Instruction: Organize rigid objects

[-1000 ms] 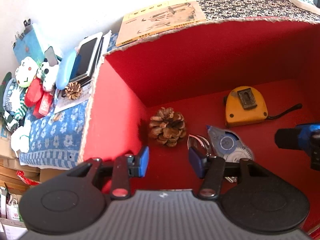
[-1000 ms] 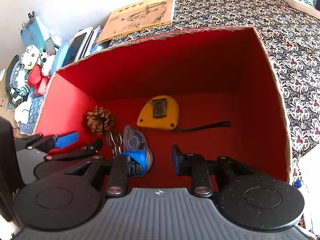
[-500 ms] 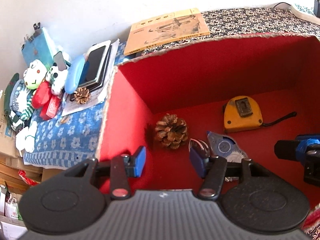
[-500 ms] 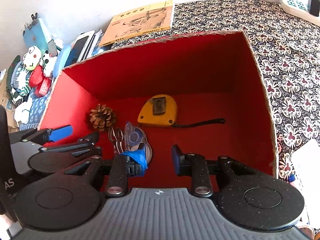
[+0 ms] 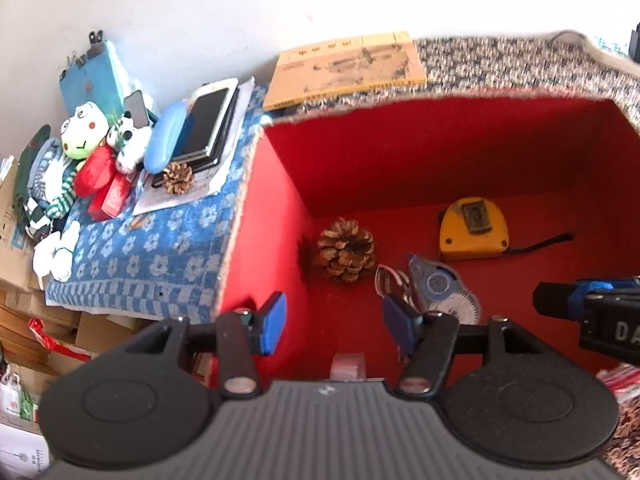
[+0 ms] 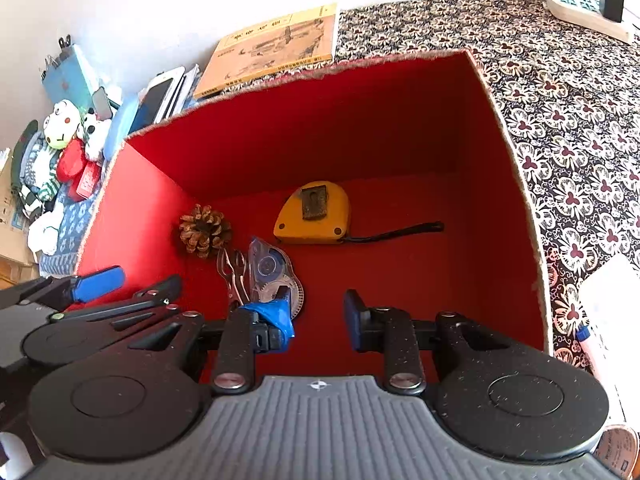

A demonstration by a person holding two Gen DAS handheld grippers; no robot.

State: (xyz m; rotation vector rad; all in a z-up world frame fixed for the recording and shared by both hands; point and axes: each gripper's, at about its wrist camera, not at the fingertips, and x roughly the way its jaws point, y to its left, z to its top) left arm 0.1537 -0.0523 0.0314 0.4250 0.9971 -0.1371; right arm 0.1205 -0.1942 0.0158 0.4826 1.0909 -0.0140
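A red box (image 5: 276, 248) (image 6: 508, 184) holds a pine cone (image 5: 346, 250) (image 6: 204, 230), a yellow tape measure (image 5: 474, 228) (image 6: 314, 214), a clear correction-tape dispenser (image 5: 440, 286) (image 6: 270, 268) and small metal clippers (image 6: 232, 274). My left gripper (image 5: 334, 326) hangs open and empty above the box's near-left corner. My right gripper (image 6: 318, 316) hangs open and empty over the box's near edge; its tip (image 5: 576, 300) shows in the left wrist view. A second pine cone (image 5: 178, 176) lies outside on papers to the left.
Left of the box, a blue floral cloth (image 5: 132, 256) carries plush toys (image 5: 86, 136), a blue case (image 5: 166, 136) and stacked phones (image 5: 208, 120). A yellow booklet (image 5: 346, 66) (image 6: 276, 46) lies behind the box. A patterned cloth (image 6: 568, 92) and power strip (image 6: 588, 12) lie to the right.
Both grippers have drawn back and upward from the box, so more of its rim and surroundings show. The objects inside have not moved. Both grippers stayed open.
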